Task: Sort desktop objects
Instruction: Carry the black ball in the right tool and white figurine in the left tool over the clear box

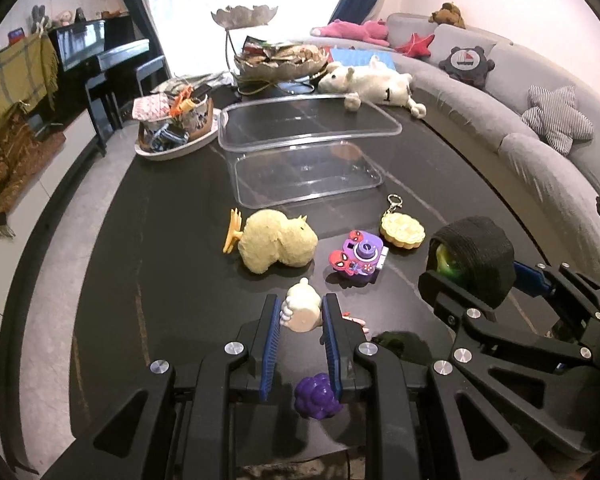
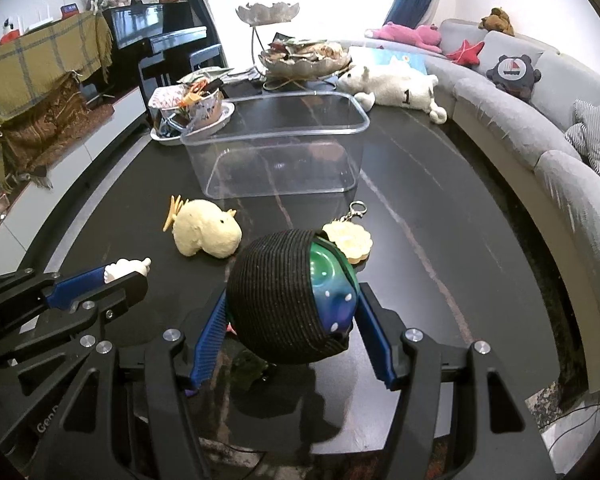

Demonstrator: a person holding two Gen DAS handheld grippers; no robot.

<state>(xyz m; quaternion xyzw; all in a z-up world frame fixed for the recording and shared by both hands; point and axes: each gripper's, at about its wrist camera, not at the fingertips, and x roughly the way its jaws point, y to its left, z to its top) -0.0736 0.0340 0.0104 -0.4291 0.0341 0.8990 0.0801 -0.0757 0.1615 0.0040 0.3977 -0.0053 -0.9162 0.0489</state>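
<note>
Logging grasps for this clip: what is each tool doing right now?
Left tool: closed on a small cream figurine.
Right tool: closed on a green ball toy in a black knit cover.

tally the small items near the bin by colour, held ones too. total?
Cream/yellow: 3, the plush, cookie keychain, and figurine in the left gripper
Purple: 2, the toy camera and grapes
Black/green: 1, the ball in the right gripper
Total: 6
</note>
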